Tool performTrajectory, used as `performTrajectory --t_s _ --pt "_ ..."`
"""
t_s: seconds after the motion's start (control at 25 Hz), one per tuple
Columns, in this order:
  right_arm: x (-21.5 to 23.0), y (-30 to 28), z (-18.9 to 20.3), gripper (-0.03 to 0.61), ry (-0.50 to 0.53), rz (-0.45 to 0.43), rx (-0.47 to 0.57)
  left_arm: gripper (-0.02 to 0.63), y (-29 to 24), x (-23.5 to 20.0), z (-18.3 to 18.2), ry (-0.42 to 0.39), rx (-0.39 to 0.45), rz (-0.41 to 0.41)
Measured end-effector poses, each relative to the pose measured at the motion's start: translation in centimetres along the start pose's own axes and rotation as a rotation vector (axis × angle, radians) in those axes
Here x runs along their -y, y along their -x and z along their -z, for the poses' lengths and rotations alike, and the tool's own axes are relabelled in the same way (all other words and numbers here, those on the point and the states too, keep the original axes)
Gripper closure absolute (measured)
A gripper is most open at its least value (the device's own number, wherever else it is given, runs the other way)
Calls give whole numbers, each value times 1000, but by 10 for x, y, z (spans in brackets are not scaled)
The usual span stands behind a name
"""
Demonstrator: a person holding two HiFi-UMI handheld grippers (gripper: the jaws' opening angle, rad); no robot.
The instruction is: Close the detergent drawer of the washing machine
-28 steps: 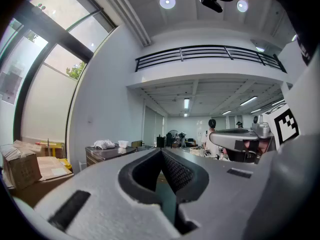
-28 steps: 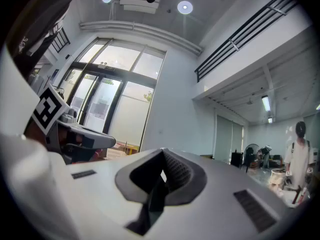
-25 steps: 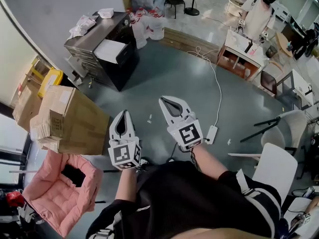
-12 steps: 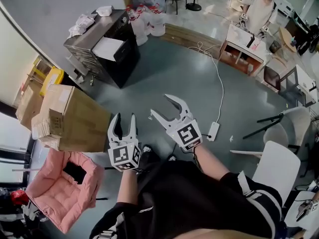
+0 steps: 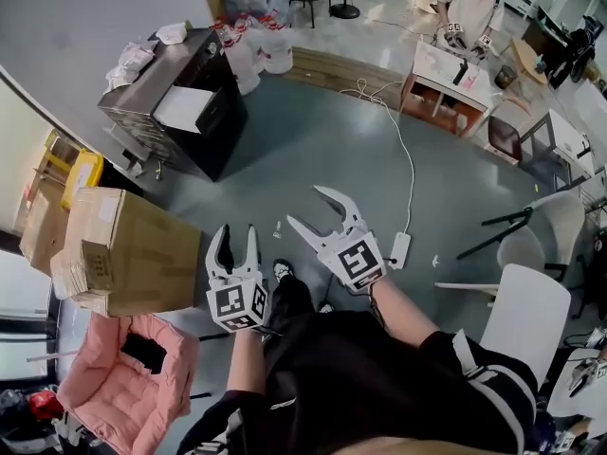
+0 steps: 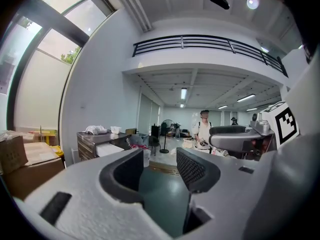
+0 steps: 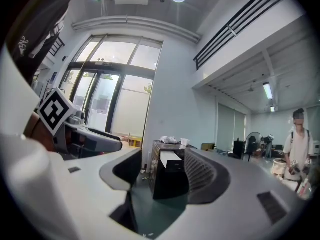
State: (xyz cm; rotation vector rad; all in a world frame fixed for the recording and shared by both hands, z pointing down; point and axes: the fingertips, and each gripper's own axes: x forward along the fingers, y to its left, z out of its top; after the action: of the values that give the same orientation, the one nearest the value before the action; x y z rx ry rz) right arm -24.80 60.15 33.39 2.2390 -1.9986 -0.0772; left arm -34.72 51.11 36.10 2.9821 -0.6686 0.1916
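Stretching open, grey floor borders the black cabinet.

Head view downward; gripper views level; shared washer

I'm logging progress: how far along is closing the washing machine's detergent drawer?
Done: nothing yet; the white drawer looks pulled out of the dark machine across the floor. In hand: nothing; the left gripper and right gripper have just been opening their jaws, with nothing between them. Left: walk over and push the drawer shut.
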Motion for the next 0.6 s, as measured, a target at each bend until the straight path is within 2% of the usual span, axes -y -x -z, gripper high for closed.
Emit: performTrajectory --t_s 0.16,0.36,0.6 --pt "17 -35 3 307 16 -11 -13 407 -33 -18 -6 9 13 13" --pt "39 -89 1 307 39 -29 -30 410 -78 -63 -20 -1 27 -7" --pt "66 -153 -3 307 51 -24 -60 410 -132 -110 -33 10 26 13"
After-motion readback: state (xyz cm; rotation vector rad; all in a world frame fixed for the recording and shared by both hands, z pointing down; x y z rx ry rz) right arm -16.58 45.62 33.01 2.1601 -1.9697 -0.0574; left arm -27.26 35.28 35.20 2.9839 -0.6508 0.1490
